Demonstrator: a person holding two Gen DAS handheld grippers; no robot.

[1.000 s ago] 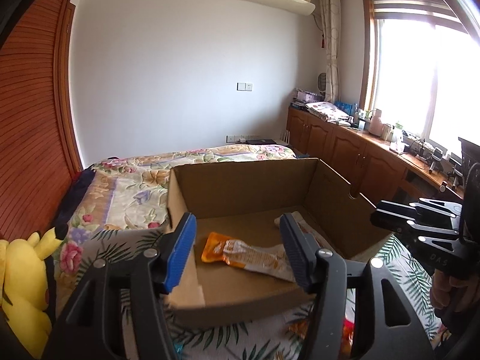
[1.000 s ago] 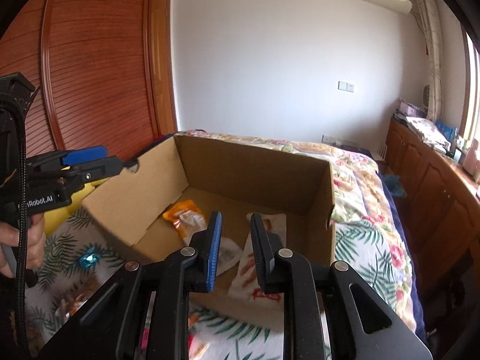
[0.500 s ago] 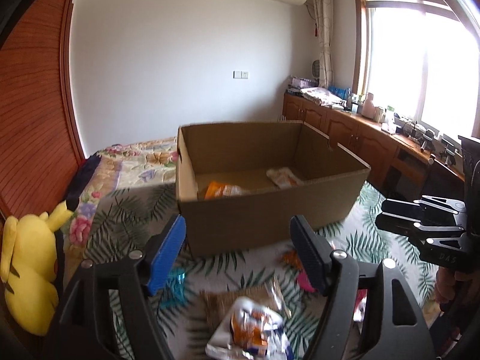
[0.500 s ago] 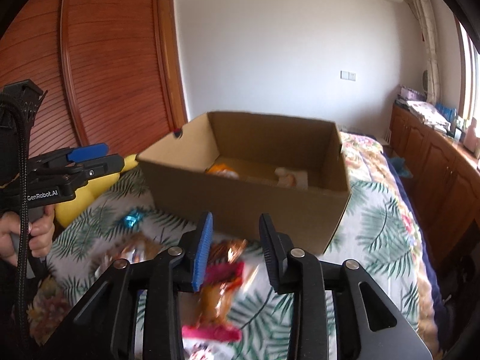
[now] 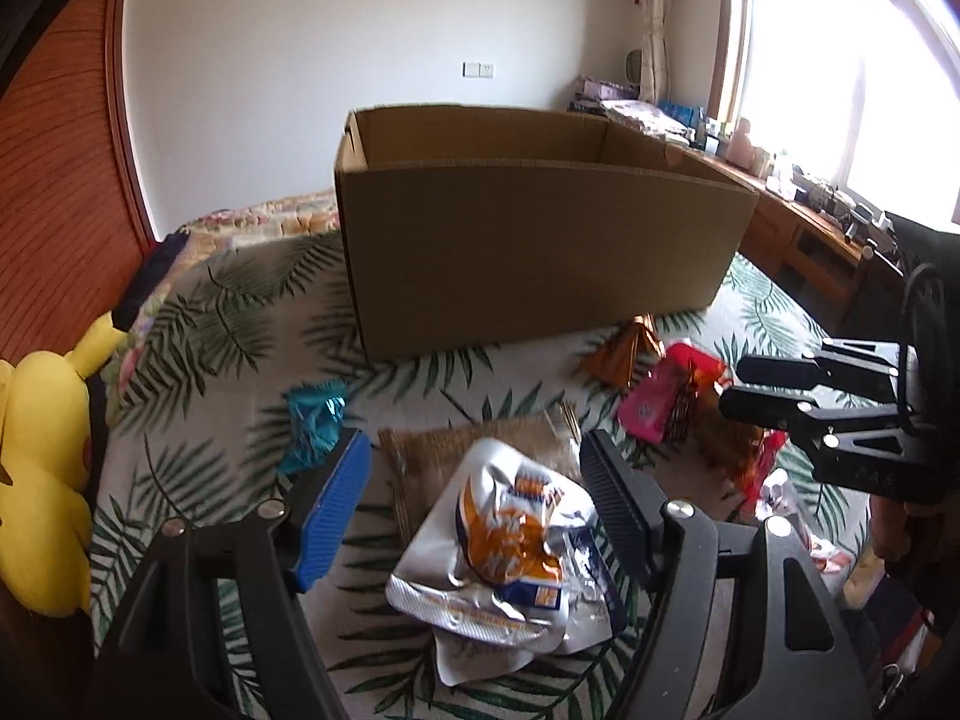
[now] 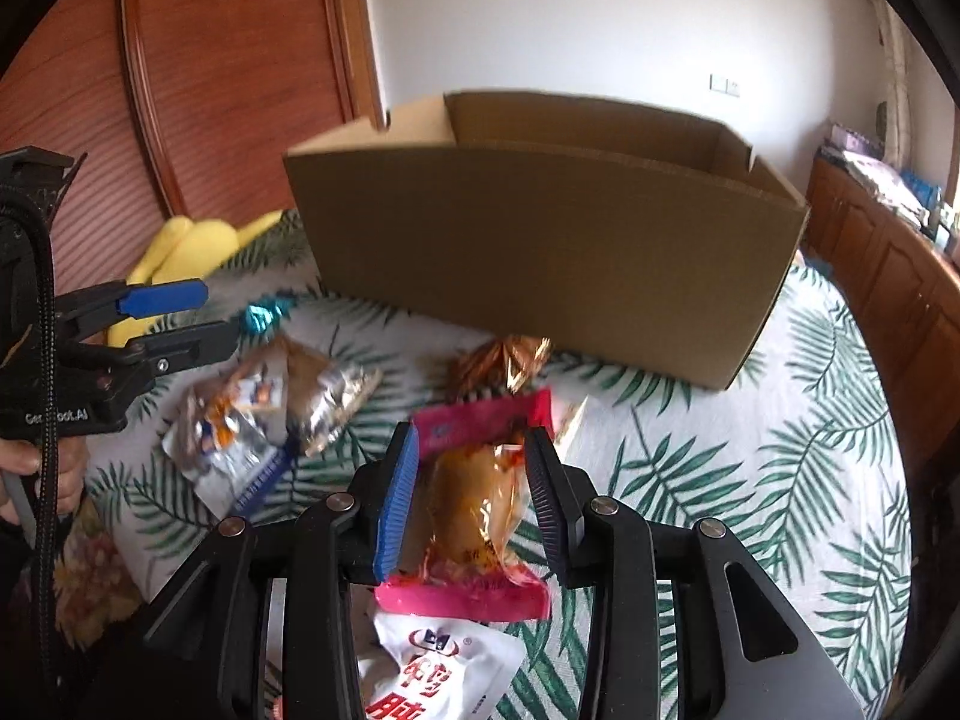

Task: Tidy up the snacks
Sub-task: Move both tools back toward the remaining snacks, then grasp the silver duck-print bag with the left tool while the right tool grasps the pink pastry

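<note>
Snack packets lie at lower centre: left gripper (image 5: 474,492), jaws wide, straddles a silver-and-orange foil pouch (image 5: 510,546); right gripper (image 6: 471,483), jaws recently opening, brackets a pink-edged orange packet (image 6: 474,510), contact unclear.

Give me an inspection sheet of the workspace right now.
Surface: palm-leaf bedspread.
Job's things: cardboard box upright, open top; silver-orange packet, pink-ended packet, blue wrapper, bronze wrapper outside it.
Clutter: yellow plush toy.
Grippers: left hand-held gripper open around silver-orange packet; right hand-held gripper just opening, straddling pink-ended packet.
Cables: black cord.
Surroundings: wooden cabinets, window.
</note>
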